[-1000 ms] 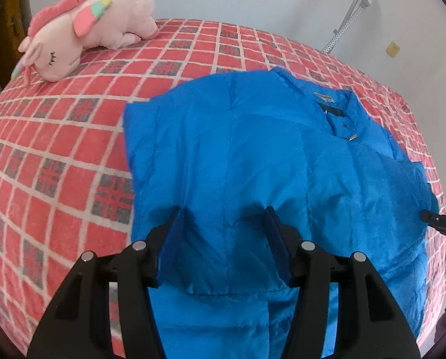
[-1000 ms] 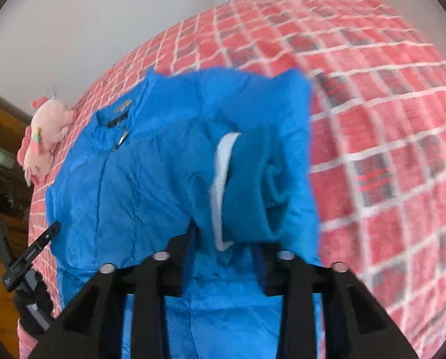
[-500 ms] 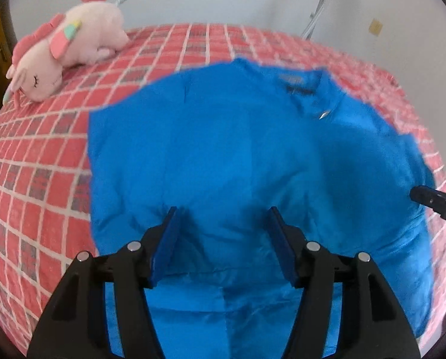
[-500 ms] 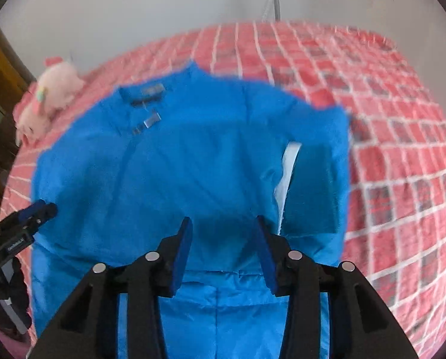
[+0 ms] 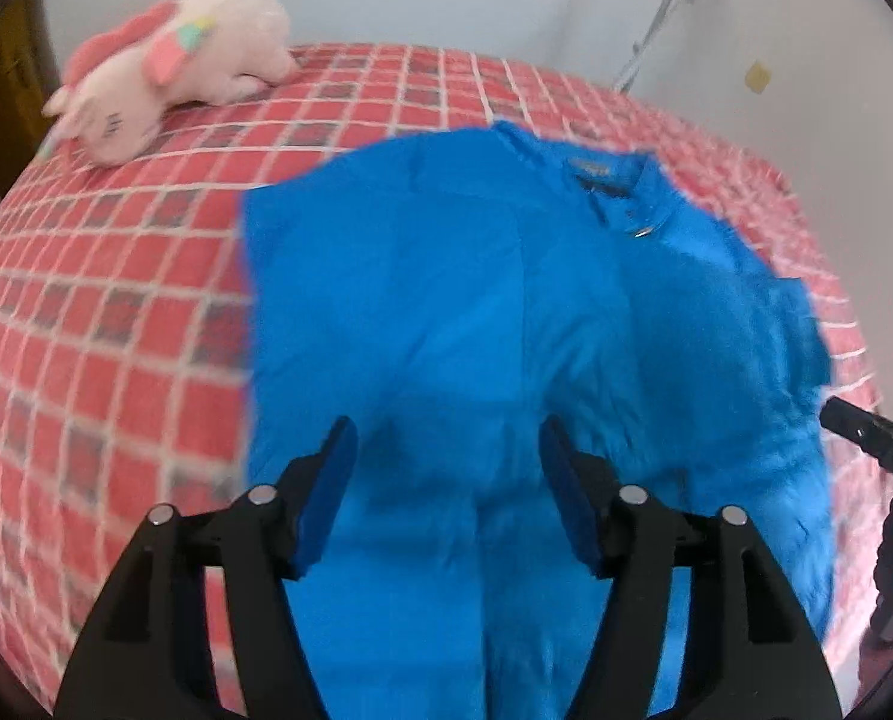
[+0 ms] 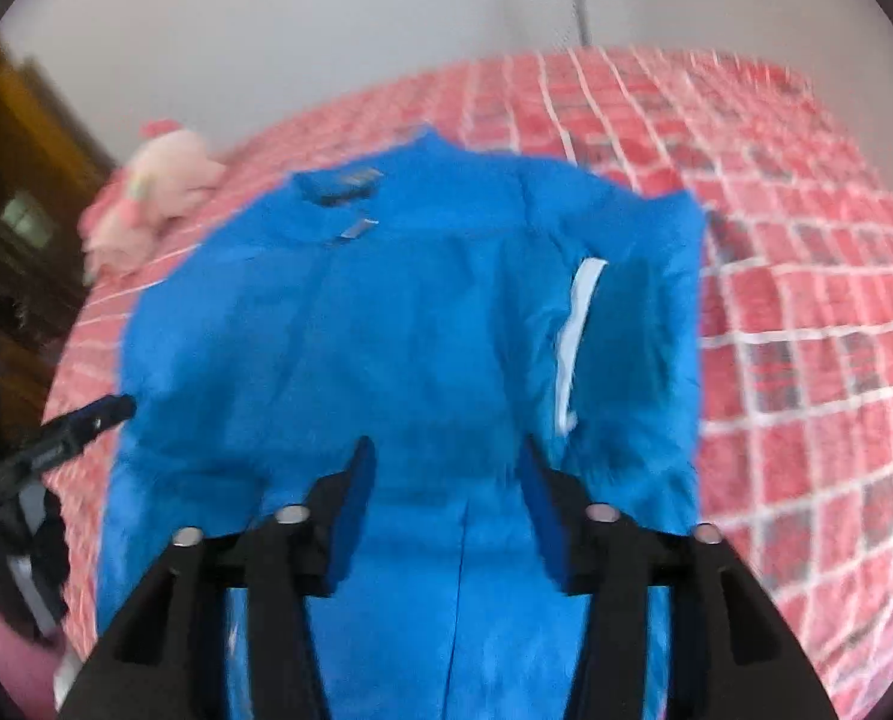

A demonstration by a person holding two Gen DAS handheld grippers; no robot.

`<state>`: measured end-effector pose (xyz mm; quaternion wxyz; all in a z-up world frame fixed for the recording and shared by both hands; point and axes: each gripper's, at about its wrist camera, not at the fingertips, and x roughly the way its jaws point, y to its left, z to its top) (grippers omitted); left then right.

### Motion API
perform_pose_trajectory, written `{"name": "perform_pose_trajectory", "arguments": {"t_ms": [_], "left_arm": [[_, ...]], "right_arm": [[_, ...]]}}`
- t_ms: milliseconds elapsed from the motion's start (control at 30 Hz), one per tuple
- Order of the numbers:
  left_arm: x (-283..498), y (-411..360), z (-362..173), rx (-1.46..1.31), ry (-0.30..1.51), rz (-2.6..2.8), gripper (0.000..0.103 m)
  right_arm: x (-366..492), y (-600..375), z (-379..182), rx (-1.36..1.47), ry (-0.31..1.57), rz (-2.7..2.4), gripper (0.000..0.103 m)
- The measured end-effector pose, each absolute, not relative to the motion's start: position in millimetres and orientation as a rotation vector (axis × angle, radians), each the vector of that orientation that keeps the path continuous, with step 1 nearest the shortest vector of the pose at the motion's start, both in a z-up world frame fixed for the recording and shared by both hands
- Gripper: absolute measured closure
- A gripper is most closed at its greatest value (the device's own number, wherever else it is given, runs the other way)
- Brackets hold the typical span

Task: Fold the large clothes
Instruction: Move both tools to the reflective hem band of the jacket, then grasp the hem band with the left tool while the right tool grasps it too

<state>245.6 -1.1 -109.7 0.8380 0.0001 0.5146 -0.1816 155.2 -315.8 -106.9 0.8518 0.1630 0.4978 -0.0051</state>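
A bright blue jacket (image 5: 506, 300) lies flat on the bed, collar (image 5: 602, 171) at the far end. My left gripper (image 5: 446, 444) hovers over its near half. Its jaws are opening, and only the cloth lying below shows between the pads. In the right wrist view the jacket (image 6: 416, 330) has a sleeve (image 6: 632, 330) with a white stripe folded in on its right side. Over the hem, my right gripper (image 6: 446, 462) is also opening and grips nothing. Each gripper shows at the edge of the other's view: the right gripper (image 5: 866, 432), the left gripper (image 6: 80, 420).
The red checked bed cover (image 5: 116, 300) spreads around the jacket, with bare cover to the right (image 6: 806, 300). A pink plush toy (image 5: 176, 66) lies at the far left corner. Dark wooden furniture (image 6: 14, 210) stands beyond the bed's left side, white walls behind.
The right gripper has let go of the striped sleeve, which now lies folded on the jacket. Both grippers have drawn back and up, with their jaws wider.
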Motion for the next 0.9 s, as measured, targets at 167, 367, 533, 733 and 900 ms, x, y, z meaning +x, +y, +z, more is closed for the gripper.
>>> {"name": "perform_pose_trajectory", "arguments": {"t_ms": [167,367,533,733,900], "left_arm": [[173,58,-105,0.037,1.131,-0.317,0.033],[94,109,-129,-0.011,1.273,-0.248,0.032],[52,128,-153,-0.102,1.361,-0.242,0.031],[37,132,-158,-0.139,1.348,-0.245,0.03],[33,130,-160,-0.143,1.343,-0.268,0.029]], "right_arm": [[72,-306,-94,0.287,1.069,0.032,0.045],[-8,-304,-113,0.327,1.163,0.0,0.042],[-45,-299,-130,0.373,1.241,0.004,0.042],[-57,-298,-140,0.408,1.259,-0.003,0.041],[-66,-301,-145,0.432,1.262,-0.02,0.038]]}}
